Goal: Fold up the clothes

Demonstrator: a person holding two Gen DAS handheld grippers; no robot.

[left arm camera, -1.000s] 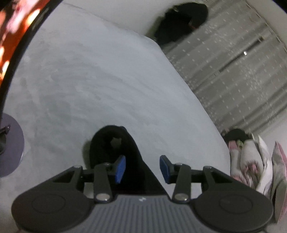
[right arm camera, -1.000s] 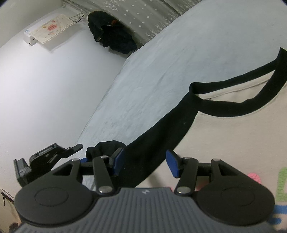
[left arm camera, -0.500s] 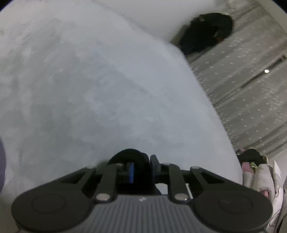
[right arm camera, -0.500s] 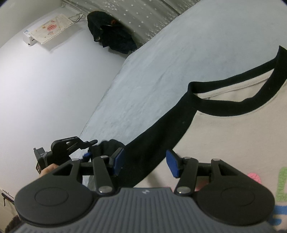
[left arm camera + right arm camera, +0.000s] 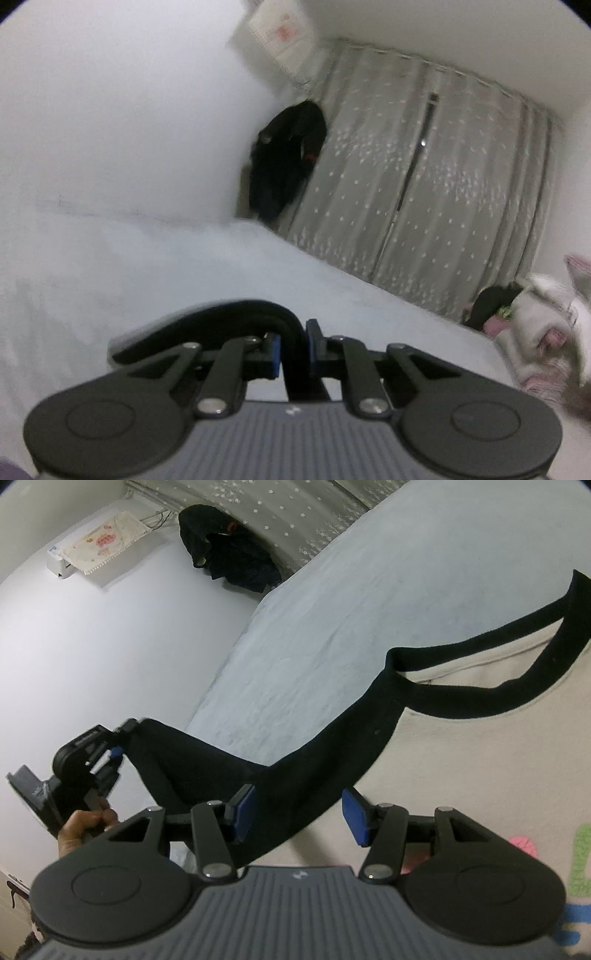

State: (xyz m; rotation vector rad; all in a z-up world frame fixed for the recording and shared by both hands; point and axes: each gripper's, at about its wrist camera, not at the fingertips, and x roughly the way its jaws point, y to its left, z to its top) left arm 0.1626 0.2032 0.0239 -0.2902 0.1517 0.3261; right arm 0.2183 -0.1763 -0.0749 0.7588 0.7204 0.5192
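Left gripper point(image 5: 293, 347): its blue pads press from both sides on the end of the black sleeve point(image 5: 229, 321); the jaws have just been closing and now stand narrow with the cloth between them.
Black sleeve: from the right wrist view it hangs raised off the bed point(image 5: 369, 590) at the cuff end, which sits in the left gripper point(image 5: 120, 746), and it runs down to the shoulder of the shirt.
Shirt point(image 5: 480, 775): cream body with a black collar band; it lies flat on the bed, under and in front of the right gripper point(image 5: 299, 814).
Right gripper: jaws stand about half apart, nothing pressed between the pads; the lower part of the sleeve passes beneath the gap and the left pad.
Hand point(image 5: 86, 825): it holds the handle of the left gripper, at the left of the sleeve.
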